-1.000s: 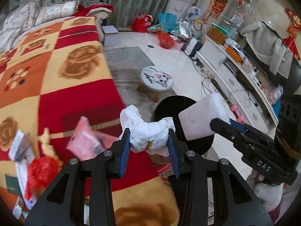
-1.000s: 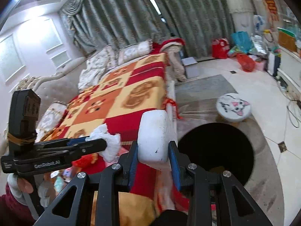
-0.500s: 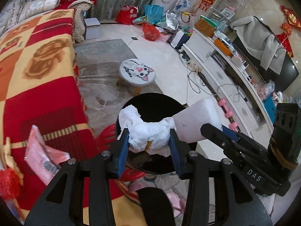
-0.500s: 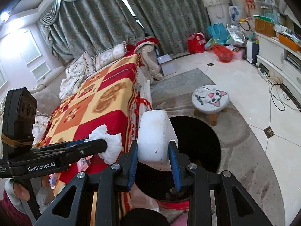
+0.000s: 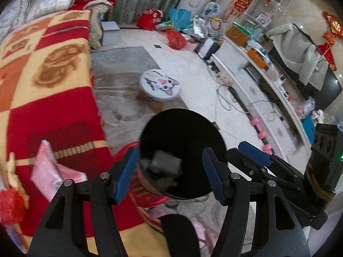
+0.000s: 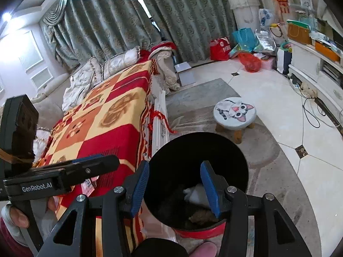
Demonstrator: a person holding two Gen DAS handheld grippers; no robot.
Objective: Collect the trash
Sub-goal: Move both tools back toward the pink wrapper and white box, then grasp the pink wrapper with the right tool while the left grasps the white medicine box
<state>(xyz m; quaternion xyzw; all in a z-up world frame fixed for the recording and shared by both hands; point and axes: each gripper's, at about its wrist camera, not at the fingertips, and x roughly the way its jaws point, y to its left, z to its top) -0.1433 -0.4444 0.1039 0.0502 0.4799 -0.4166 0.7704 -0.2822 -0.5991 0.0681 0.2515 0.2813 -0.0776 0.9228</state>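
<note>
A round black-lined trash bin point(image 5: 184, 128) with a red rim stands on the floor beside the bed; it also shows in the right wrist view point(image 6: 214, 147). My left gripper point(image 5: 170, 174) hangs open and empty over its mouth. My right gripper point(image 6: 174, 187) is open and empty over the bin too, and shows at the right of the left wrist view point(image 5: 253, 154). The white foam block point(image 5: 166, 162) lies inside the bin on other trash; it shows again in the right wrist view point(image 6: 198, 194), with brownish scraps beside it.
A red and yellow checked blanket point(image 5: 42, 81) covers the bed at left, with a pink packet point(image 5: 51, 175) and a red fluffy item point(image 5: 10, 205) on it. A cat-face stool point(image 5: 159, 85) stands beyond the bin. A white TV cabinet point(image 5: 257, 98) and cables run along the right.
Both grippers have opened over the bin. The crumpled white tissue and the foam block have dropped from them into the bin.
</note>
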